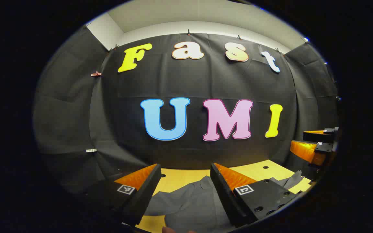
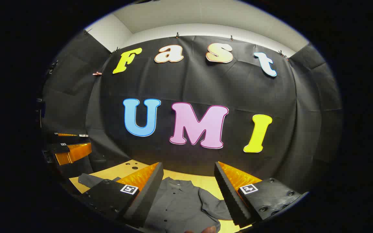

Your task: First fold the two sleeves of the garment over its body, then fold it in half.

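Nearest the cameras, both tools hung above the bench with nothing between their fingers. In the left gripper view the left tool (image 1: 185, 181) had its two orange-faced fingers spread wide, released. In the right gripper view the right tool (image 2: 188, 183) was likewise spread and holding nothing.

Just beyond and below them lay the grey shirt (image 2: 180, 207), buttons up, on the yellow bench (image 2: 206, 183), its collar toward the far edge by the booth wall. One sleeve (image 2: 214, 205) angled out from the body toward the bench's right side. The other sleeve (image 2: 91, 179) reached toward the left edge, flat on the yellow surface. Neither lay across the body.

Judging from that, the task had hardly begun: both sleeve folds were yet to be made, and the fold in half after them. How the shirt's near hem lay could not be told, since it fell below both views.

Farther off, each tool appeared at the side of the other's view, raised above the bench.
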Motion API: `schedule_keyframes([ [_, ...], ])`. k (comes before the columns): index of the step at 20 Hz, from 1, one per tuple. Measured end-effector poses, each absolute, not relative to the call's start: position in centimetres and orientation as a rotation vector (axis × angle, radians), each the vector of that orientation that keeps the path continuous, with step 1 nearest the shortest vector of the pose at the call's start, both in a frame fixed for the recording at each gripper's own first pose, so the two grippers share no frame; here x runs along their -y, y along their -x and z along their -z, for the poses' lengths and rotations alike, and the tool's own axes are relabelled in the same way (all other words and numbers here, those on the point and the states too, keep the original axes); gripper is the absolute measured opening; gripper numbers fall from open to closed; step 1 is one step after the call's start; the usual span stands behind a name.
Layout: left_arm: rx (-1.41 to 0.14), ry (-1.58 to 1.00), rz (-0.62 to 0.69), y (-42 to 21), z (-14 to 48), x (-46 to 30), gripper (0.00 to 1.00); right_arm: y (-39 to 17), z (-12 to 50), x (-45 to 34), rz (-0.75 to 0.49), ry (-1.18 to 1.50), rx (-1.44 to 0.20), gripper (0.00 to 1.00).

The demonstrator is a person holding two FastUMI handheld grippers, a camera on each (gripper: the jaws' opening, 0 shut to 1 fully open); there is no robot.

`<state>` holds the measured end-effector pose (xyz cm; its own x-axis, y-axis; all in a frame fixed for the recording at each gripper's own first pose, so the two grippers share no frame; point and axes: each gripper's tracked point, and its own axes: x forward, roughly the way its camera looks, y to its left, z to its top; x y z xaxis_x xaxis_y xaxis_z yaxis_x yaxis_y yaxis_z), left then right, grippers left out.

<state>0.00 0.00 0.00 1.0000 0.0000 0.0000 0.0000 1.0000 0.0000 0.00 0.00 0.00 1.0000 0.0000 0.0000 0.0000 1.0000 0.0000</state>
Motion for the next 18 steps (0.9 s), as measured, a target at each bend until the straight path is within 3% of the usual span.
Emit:
schedule_keyframes([
  [18, -0.014, 0.014, 0.004, -1.2, 0.0, 0.4, 0.96, -1.0, 1.0, 0.7, 0.008, 0.019, -0.024, 0.97],
])
